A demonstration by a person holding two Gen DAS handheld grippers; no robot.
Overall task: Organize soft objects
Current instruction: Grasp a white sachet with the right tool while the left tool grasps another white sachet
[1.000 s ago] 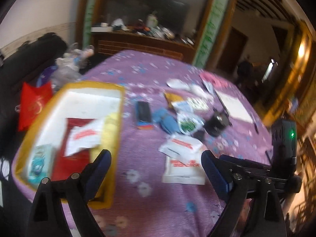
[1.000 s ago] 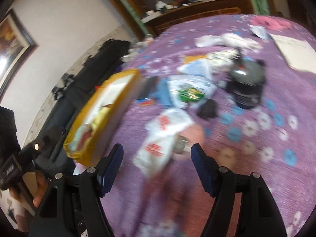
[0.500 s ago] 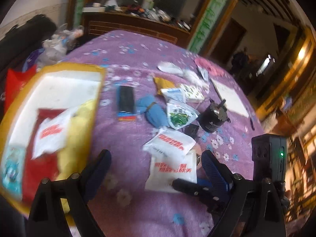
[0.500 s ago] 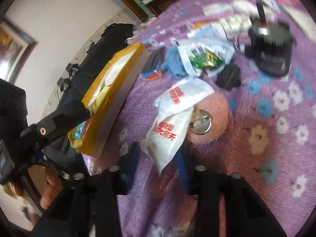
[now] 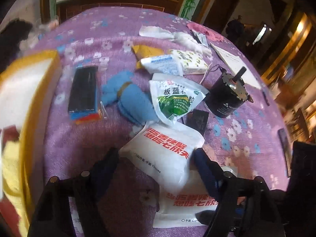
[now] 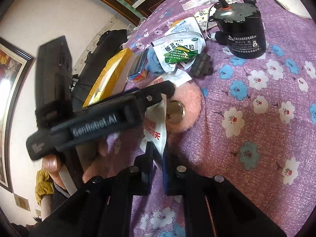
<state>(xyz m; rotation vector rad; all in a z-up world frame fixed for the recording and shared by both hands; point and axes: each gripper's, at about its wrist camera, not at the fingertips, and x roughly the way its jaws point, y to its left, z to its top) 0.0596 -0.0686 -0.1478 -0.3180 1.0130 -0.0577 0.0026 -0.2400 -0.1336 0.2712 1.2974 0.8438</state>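
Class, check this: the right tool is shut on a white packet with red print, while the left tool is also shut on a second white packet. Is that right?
Not quite. In the left wrist view, the left tool is open, its fingers either side of a second white packet, not shut on it. The right wrist view shows the right tool shut on a white packet with red print, as stated.

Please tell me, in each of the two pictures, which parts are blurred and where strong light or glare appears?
Left wrist view: the yellow box at the left edge is smeared by motion, the white glove packet between the left tongs is sharp, and warm lamps glare at the far right. Right wrist view: the other tool's body is blurred, the black motor is sharp, and the picture frame reflects bright light at the left edge.
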